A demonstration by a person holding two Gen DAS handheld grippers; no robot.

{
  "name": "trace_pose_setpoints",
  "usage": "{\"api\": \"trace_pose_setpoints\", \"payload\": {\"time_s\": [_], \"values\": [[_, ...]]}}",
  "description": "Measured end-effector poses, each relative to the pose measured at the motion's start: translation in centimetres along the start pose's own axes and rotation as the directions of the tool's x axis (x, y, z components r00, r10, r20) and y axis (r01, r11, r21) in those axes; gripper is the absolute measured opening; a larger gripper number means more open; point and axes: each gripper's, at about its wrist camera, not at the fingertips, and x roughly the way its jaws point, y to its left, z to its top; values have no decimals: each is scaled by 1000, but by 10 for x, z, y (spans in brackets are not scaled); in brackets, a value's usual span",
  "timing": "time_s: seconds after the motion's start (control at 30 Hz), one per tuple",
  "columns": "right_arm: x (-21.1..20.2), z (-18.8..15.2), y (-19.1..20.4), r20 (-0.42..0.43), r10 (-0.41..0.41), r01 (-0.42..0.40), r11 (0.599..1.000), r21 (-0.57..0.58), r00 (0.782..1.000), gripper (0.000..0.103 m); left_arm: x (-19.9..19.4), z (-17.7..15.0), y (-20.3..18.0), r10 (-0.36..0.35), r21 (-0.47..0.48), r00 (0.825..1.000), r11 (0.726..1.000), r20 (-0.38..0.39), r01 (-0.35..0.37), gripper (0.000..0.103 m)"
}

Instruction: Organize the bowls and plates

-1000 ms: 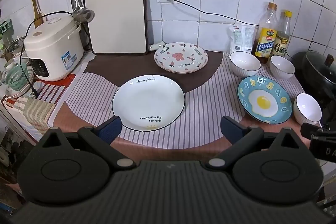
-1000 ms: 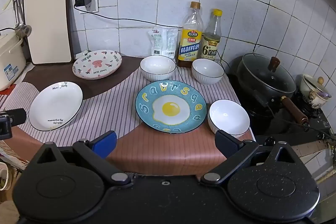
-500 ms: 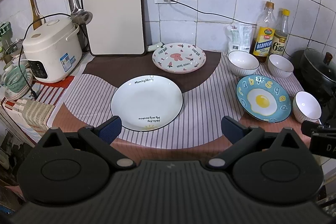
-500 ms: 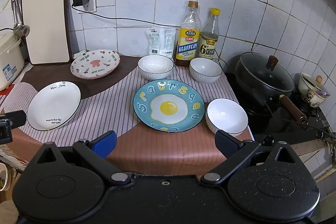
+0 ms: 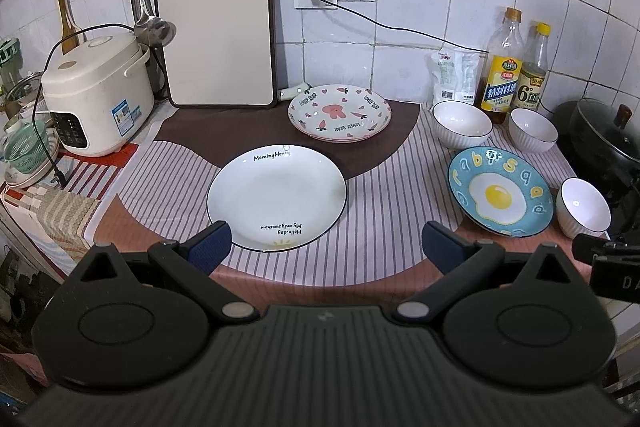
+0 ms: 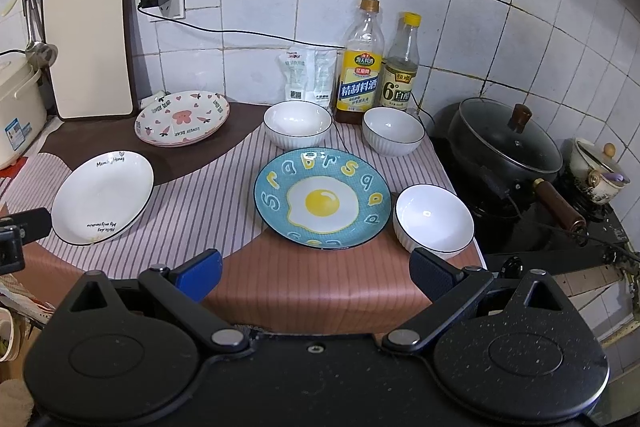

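Plates (image 5: pixel 276 197) and bowls (image 6: pixel 434 223) are spread over the counter cloth, unmoved since earlier. Rice cooker (image 5: pixel 98 93) is seen fully only from the left; teapot (image 6: pixel 596 169) only from the right. Left gripper (image 5: pixel 326 247) and right gripper (image 6: pixel 316 273) are held wide apart, empty.

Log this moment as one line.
phase: start, nothing stacked | left gripper: open, empty, facing white plate | right gripper: open, empty, facing egg plate | bowls: three, apart
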Motion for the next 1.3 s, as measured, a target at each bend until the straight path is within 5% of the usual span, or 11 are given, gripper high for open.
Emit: {"api": "trace_pose_setpoints", "payload": {"time_s": [0.97, 1.3], "values": [[-11, -3, 2, 37, 9, -8, 1000, -6, 999, 101, 0, -5, 1, 20, 30, 1000, 999, -8, -20, 103], [-7, -6, 15, 150, 117, -119, 993, 6, 982, 101, 1, 4, 29, -69, 46, 996, 997, 59, 66, 103]]}}
